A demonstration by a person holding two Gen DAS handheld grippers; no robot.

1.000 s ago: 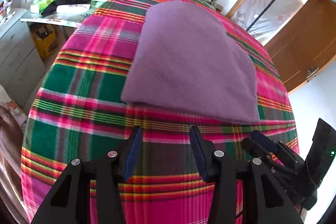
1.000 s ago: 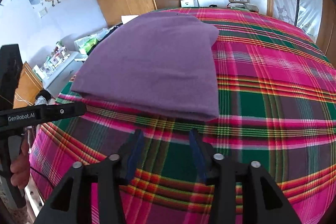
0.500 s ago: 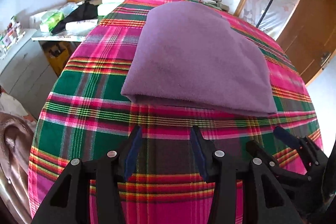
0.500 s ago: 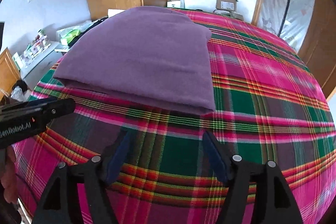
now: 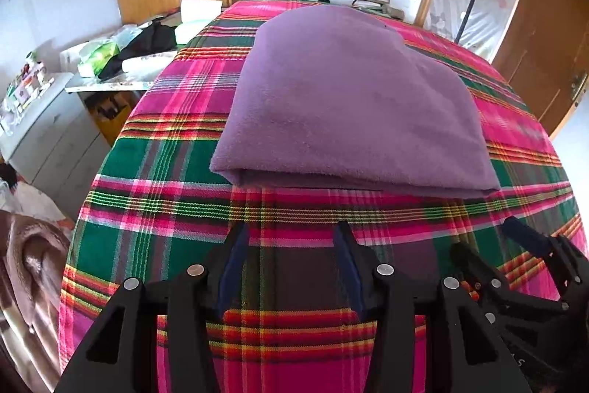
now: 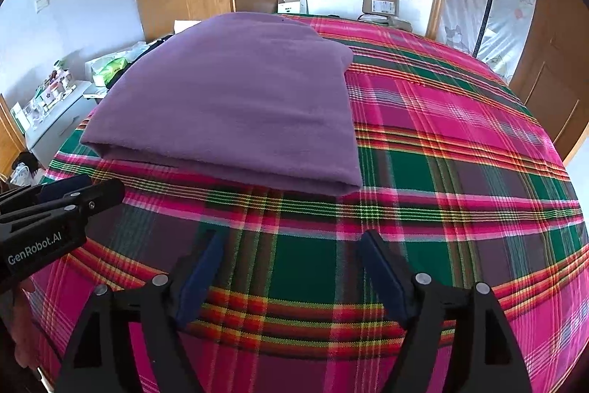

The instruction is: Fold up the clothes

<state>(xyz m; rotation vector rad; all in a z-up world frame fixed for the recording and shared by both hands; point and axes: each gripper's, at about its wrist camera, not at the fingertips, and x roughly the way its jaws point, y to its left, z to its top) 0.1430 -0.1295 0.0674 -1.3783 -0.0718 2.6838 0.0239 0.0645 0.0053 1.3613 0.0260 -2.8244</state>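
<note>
A folded purple garment lies flat on the plaid bedspread. Left gripper and right gripper hover near it, fingers spread, holding nothing.

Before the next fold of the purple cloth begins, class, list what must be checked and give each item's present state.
1. Left gripper open and holding nothing: ok.
2. Right gripper open and holding nothing: ok.
3. Purple cloth lies flat on the plaid blanket, already folded, layers visible along its near edge: ok.
4. Both grippers are short of that near edge, not touching the cloth: ok.
5. Nothing rests on top of the cloth: ok.
6. Far edges line up: cannot tell.
</note>
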